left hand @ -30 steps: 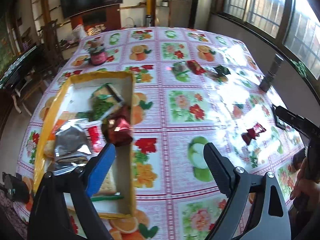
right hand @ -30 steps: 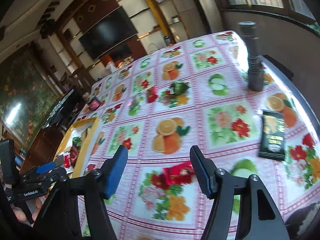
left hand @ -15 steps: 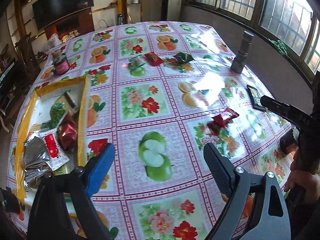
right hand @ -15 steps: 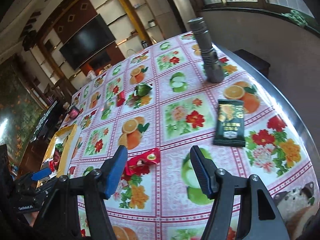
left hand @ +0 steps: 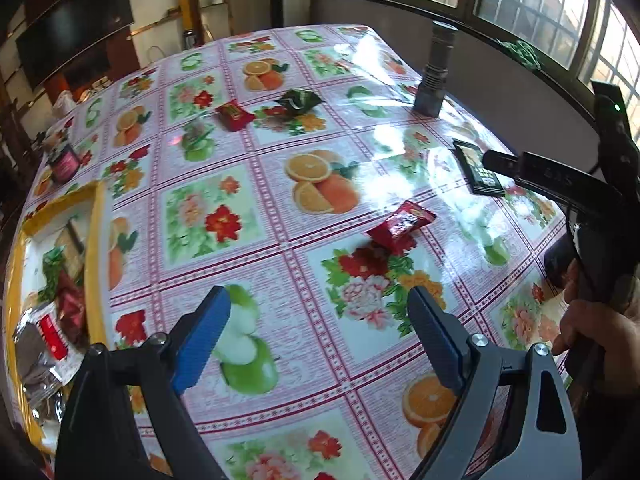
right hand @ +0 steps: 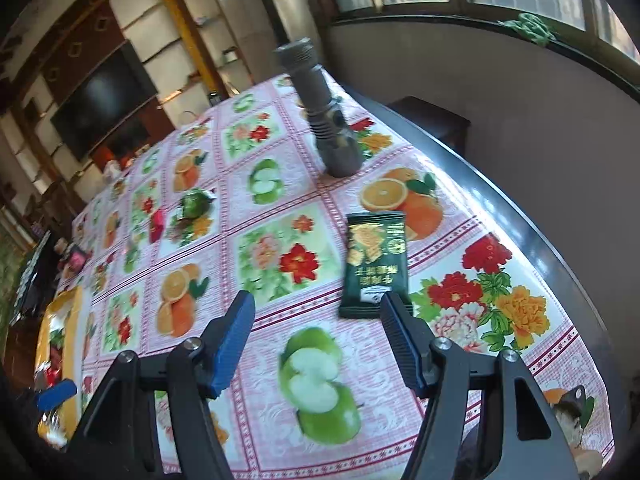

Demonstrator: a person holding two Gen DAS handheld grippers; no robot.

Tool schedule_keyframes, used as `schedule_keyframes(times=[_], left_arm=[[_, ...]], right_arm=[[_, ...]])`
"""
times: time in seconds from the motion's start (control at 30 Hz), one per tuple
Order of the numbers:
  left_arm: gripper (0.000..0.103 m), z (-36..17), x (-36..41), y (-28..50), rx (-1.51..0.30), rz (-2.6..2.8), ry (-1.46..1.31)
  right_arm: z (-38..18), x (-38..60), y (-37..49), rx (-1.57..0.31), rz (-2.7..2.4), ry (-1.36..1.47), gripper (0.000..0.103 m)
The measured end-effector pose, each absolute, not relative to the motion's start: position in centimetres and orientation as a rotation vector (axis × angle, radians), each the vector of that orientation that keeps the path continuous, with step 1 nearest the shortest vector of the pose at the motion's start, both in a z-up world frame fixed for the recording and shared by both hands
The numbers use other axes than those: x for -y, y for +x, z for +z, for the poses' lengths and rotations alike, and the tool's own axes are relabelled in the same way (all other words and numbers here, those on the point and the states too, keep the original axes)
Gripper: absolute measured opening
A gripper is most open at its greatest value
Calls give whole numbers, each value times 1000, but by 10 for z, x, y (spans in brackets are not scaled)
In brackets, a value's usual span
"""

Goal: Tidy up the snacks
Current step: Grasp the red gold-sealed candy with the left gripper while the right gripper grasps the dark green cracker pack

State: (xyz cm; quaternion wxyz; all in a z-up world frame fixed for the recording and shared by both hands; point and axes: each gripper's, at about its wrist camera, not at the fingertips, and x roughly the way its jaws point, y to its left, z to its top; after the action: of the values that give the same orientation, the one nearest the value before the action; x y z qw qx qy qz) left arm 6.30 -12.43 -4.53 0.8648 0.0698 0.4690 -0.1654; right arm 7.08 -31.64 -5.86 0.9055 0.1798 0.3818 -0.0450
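Observation:
My left gripper (left hand: 320, 336) is open and empty above the fruit-print tablecloth. A red snack packet (left hand: 400, 228) lies ahead of it, slightly right. My right gripper (right hand: 316, 340) is open and empty; a dark green snack packet (right hand: 374, 264) lies just beyond its right finger, also in the left wrist view (left hand: 478, 168). The yellow tray (left hand: 96, 248) with several snacks sits at the left; it also shows in the right wrist view (right hand: 72, 320). Farther back lie a red packet (left hand: 234, 114), a dark green packet (left hand: 300, 100) and a clear packet (left hand: 196, 134).
A grey flashlight (right hand: 324, 120) stands upright near the table's right edge, beyond the dark green packet. A small dark jar (left hand: 64, 162) stands at the far left. The table's dark rim (right hand: 520, 208) runs along the right, close to the wall.
Both grippers swung right. The left view moved off the tray toward the red packet. The right view moved from the red packet to the dark green packet, now close to its right finger.

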Motion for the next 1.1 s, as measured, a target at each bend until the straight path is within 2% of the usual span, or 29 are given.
schedule_keyframes(times=[0.47, 0.77, 0.9, 0.97, 1.0, 1.03, 1.07, 1.1], left_arm=[[90, -69, 192, 108, -1038, -522, 279], [88, -92, 211, 127, -1069, -526, 343], [78, -97, 215, 132, -1077, -535, 329], [65, -96, 216, 131, -1069, -539, 325], [60, -95, 216, 130, -1063, -537, 323], [50, -94, 214, 130, -1061, -531, 318], [35, -93, 212, 130, -1060, -524, 311], [28, -92, 210, 131, -1060, -511, 304]], right_arm=[[-90, 334, 117, -888, -287, 369, 66], [-93, 329, 129, -901, -297, 251, 68], [-95, 324, 134, -900, -291, 209, 66], [-94, 324, 135, -899, -283, 205, 58], [-94, 323, 135, -898, -280, 200, 49], [-94, 324, 135, -896, -272, 197, 48], [-93, 324, 135, -898, -263, 198, 48], [-93, 324, 135, -901, -254, 198, 47]])
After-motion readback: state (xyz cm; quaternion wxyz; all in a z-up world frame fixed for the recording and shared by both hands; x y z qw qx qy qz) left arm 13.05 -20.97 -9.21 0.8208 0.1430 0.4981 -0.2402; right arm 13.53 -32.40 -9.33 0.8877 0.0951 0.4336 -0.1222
